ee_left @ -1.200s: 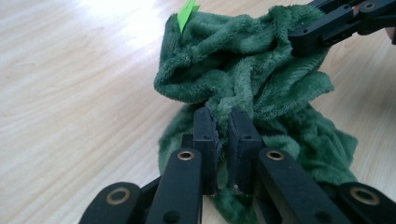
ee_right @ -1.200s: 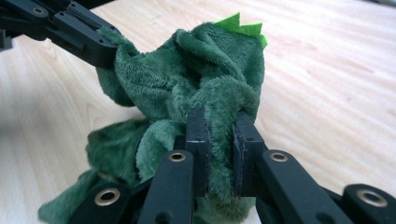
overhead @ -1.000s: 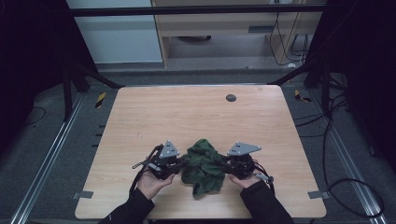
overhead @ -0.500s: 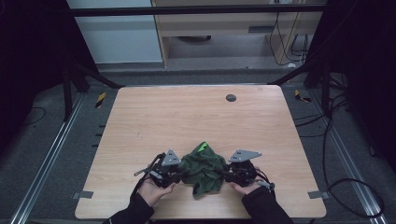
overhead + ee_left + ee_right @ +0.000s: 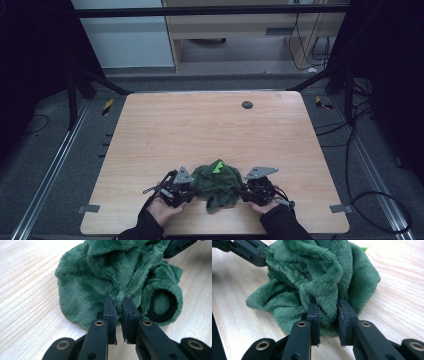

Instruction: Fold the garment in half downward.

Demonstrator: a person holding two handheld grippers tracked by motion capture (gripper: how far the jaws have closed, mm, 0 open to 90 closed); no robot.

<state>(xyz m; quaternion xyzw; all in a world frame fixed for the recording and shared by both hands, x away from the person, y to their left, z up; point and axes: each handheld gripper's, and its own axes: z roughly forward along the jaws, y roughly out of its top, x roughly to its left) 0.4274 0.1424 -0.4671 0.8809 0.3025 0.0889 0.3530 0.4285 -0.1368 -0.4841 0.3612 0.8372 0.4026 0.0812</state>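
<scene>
a crumpled green fleece garment (image 5: 216, 184) lies bunched on the near edge of a pale wooden table (image 5: 200, 130), midway between left and right, gripped from both sides by a person working two hand-held tools. the left gripper (image 5: 187, 189), held in the person's left hand (image 5: 162, 210), has its jaws drawn nearly together on a thin fold at the garment's left edge; in the left gripper view the fabric (image 5: 107, 272) is pinched at the jaw tips, with a dark-edged round cuff (image 5: 162, 305) lying on the wood just to the right of them. the right gripper (image 5: 246, 189), in the person's right hand (image 5: 265, 207), clamps a thicker wad of the plush; in the right gripper view that roll of fleece (image 5: 322, 272) fills the narrow gap between its two black jaws, which have been shifting a little around it. a bright lime-green patch (image 5: 218, 166) shows at the far top of the heap. each tool carries a grey three-cornered plate, and a cable trails from the right one toward the near right. a small dark round disc (image 5: 247, 104) sits well apart on the far side of the table, right of centre. beyond the table's far edge stand a light cabinet (image 5: 122, 35) and loose cables (image 5: 312, 35) on a grey floor.
</scene>
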